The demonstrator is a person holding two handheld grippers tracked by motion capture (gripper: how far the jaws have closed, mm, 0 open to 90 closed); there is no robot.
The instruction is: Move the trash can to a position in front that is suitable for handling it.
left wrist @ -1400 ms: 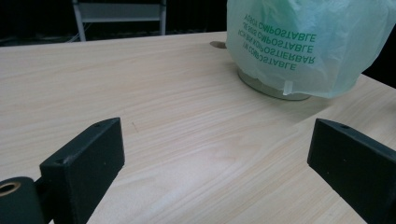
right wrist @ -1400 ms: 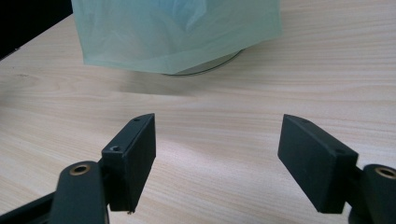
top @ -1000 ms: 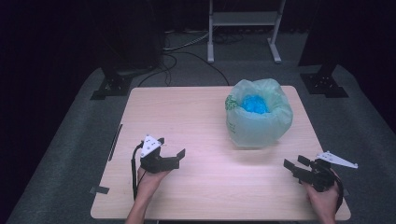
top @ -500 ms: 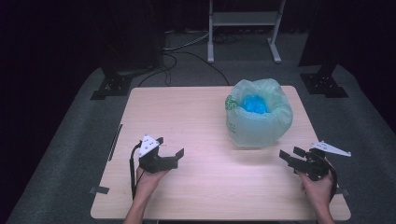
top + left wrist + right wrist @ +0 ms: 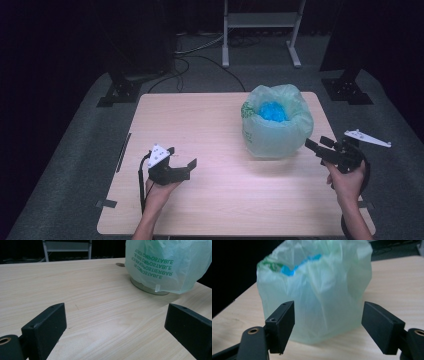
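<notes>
Approach step: right gripper (image 5: 320, 148) spread wide, aimed at green bag (image 5: 276, 121) over a bin on table's (image 5: 210, 130) far right, not touching; left gripper (image 5: 181, 157) spread, resting well apart; next probably needs closing in on bag's side.

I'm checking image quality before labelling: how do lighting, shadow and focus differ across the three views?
High view: the table is lit, the surroundings dark, with a soft shadow beside the green bag. Left gripper view: the bag's print is legible, the near jaws slightly soft. Right gripper view: the right gripper faces the bag, evenly lit and slightly blurred.
</notes>
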